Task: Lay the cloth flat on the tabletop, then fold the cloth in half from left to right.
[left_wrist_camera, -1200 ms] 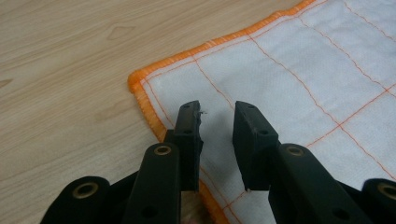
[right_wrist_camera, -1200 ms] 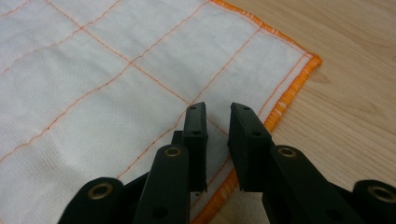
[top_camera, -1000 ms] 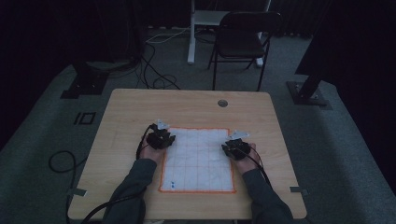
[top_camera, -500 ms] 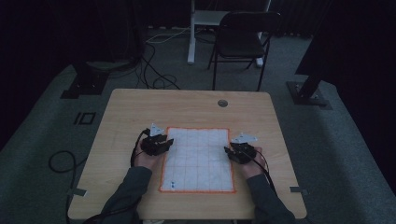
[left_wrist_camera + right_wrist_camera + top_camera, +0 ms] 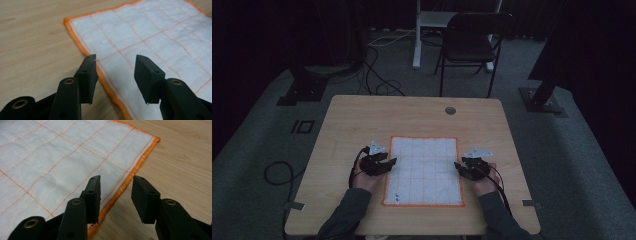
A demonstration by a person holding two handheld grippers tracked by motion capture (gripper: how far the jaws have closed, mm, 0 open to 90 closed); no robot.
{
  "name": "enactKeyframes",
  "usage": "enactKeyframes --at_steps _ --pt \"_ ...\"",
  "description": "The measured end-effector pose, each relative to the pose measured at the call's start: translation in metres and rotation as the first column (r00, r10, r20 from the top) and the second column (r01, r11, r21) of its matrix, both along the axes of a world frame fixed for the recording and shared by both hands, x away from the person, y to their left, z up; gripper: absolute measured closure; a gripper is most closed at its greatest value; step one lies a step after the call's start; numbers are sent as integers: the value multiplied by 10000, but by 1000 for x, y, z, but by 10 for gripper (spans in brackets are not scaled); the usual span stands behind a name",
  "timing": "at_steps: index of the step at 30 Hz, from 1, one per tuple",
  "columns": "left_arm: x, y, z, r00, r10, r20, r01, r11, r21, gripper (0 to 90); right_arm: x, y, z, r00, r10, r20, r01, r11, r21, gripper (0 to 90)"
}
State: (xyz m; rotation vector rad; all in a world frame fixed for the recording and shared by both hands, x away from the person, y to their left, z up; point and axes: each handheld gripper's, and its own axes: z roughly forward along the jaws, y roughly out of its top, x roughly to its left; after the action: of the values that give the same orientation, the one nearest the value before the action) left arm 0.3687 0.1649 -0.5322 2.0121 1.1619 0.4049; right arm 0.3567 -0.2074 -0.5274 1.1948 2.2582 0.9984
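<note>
Closest in, the left gripper (image 5: 116, 62) has its two matte black jaws spread apart, blocky plastic pads with small screw holes and brass-coloured rivets at the joints. They straddle the left hem of the cloth (image 5: 155, 32): one jaw over bare wood, the other over fabric, the thick orange stitched border running between them. The right gripper (image 5: 116, 183) is likewise parted, straddling the cloth's (image 5: 50, 157) right hem in the same way. Whether the tips touch the fabric cannot be told from these angles.

The cloth is a thin white woven rectangle, slightly puckered, crossed by fine orange lines into a grid of squares and edged all round in orange overlock thread. In the high view the cloth (image 5: 424, 167) lies flat on the near middle of the table (image 5: 357, 120), with a small bluish mark near its near-left corner. The left gripper (image 5: 384, 164) sits at its left edge and the right gripper (image 5: 461, 167) at its right edge, each topped by a grey three-cornered plate, with dark-sleeved forearms behind them.

The table is pale wood-grain laminate with rounded corners and a round cable port (image 5: 450, 110) near its far edge. Beyond it the dim room has grey carpet, looping black cables (image 5: 377, 75), a dark folding chair (image 5: 472, 45), a white stand leg (image 5: 417, 35) and black stand bases (image 5: 542, 100) at either side.
</note>
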Motion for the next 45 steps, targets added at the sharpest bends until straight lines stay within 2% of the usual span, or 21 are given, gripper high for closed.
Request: enactKeyframes --at_steps 3,9,15,23,25,26,27,28,29,30,31,33,36,40,42,45 --pt "1 2 -2 9999 87 -97 -87 10000 -35 523 -1 0 -1 9999 -96 36 96 10000 11 572" --pt "-2 0 -1 10000 96 -10 -96 9999 -135 513 -2 -2 0 9998 -171 61 170 9998 94 564" --pt "-3 -1 -7 9995 239 -219 -236 9996 141 512 0 -1 -2 10000 -66 33 66 10000 70 564" --pt "-4 0 -8 9992 341 -213 -336 9992 232 512 -1 -1 -2 9999 -113 44 113 9999 50 565" --pt "-7 -2 -9 9990 435 -35 -433 9984 371 567 -1 0 -2 10000 -46 72 46 10000 8 568" --pt "-8 -3 -10 9988 485 69 -488 9977 466 567 -1 0 -2 10000 -46 72 46 10000 8 568" --pt "-8 -3 -10 9983 565 107 -570 9971 504 621 -2 0 -3 10000 -21 75 21 10000 -21 569" --pt "-8 -3 -10 9983 565 107 -570 9971 504 683 -2 0 -3 10000 -21 75 21 10000 -21 569" --pt "-8 -2 -10 9985 541 60 -543 9976 437 683 -2 0 -3 10000 -19 69 19 10000 -32 569" --pt "-8 -2 -10 9988 484 21 -485 9979 427 765 -2 0 -3 10000 -21 74 21 10000 -46 569" --pt "-9 -3 -10 9991 436 4 -435 9982 408 765 -2 0 -3 10000 -21 74 21 10000 -46 569" --pt "-11 -5 -9 9994 333 -24 -332 9985 430 862 -1 0 -3 10000 -32 79 32 10000 -55 569" --pt "-10 2 -9 9991 339 -259 -335 9993 178 882 -2 0 -2 9999 -45 128 46 10000 -33 570" --pt "-11 10 -8 9984 501 -276 -495 9985 241 886 -2 -1 -1 9998 -55 201 54 10000 12 571" --pt "-10 20 -8 9958 854 -345 -847 9962 207 886 -2 -1 -2 9998 -62 191 61 10000 28 572" --pt "-9 29 -7 9930 1105 -408 -1096 9937 223 888 -2 -1 -2 9998 -37 184 36 10000 11 573"
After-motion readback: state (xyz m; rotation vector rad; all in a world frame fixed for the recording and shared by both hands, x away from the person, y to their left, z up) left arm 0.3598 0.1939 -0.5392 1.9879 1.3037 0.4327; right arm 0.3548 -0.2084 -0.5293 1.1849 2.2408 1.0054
